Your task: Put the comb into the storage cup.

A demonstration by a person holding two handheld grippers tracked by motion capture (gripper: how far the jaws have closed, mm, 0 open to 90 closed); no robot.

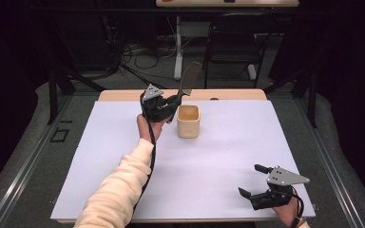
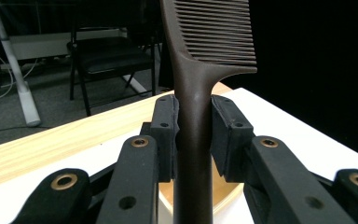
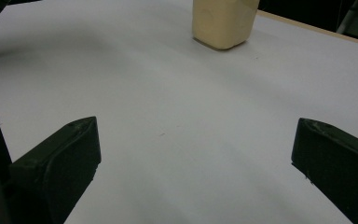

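Left gripper (image 1: 175, 102) pinches dark comb (image 1: 189, 78) upright, frame centre, just beside beige cup (image 1: 188, 121); right gripper (image 1: 254, 180), lower right, spread over bare white sheet (image 1: 218, 161).

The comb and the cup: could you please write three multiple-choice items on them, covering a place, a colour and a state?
1. Where does the cup stand?
A. on the white table top
B. on the chair
C. in the right tool

2. What colour is the comb?
A. white
B. dark brown
C. yellow

3. How is the right tool?
A. shut on the cup
B. shut on the comb
C. open, holding nothing

Answers:
1 A, the cup rests on the table top.
2 B, its handle looks dark brown between the left tool's pads.
3 C, its jaws stand wide apart over bare table.
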